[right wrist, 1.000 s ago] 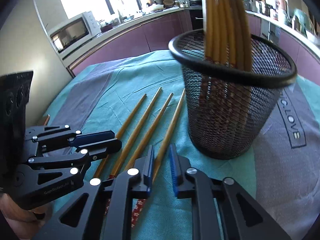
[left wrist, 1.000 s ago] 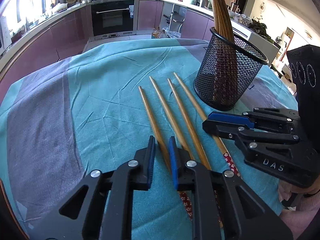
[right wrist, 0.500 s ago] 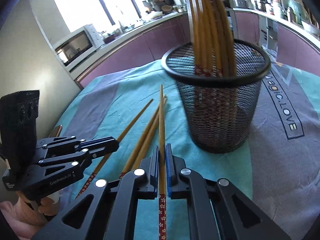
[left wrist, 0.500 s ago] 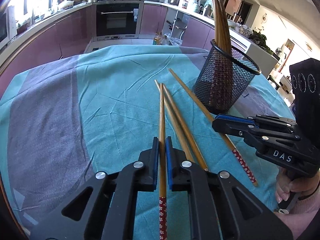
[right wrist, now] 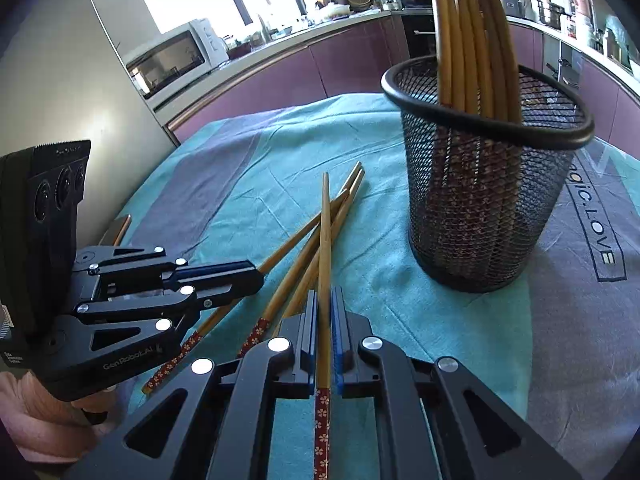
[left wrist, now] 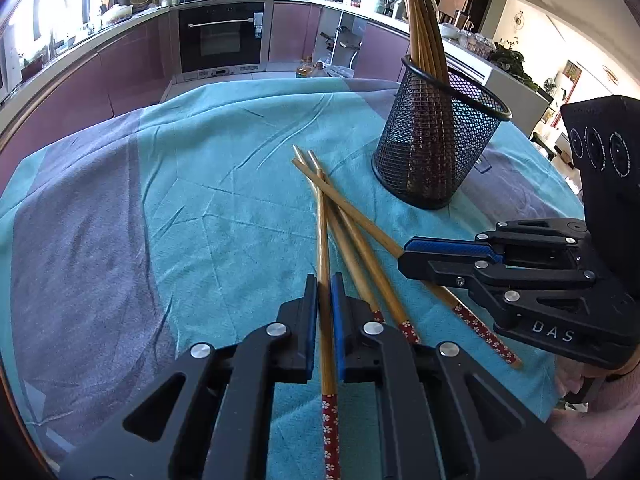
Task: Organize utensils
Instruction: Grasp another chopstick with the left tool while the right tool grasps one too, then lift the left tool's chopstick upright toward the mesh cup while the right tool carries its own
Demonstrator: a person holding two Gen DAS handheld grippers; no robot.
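Note:
My left gripper is shut on a bamboo chopstick with a red flowered end, held above the teal cloth. My right gripper is shut on another such chopstick, its tip pointing forward, left of the holder. Other chopsticks lie crossed on the cloth; in the right wrist view they lie under the held one. A black mesh holder with several upright chopsticks stands at the right; it also shows in the right wrist view. The right gripper appears in the left wrist view.
The table is covered by a teal and grey cloth. Kitchen counters, an oven and a microwave lie beyond the table's far edge. The left gripper's body sits at the left of the right wrist view.
Both grippers were open over four parallel chopsticks; each has closed on one and lifted it. The chopsticks on the cloth now lie crossed.

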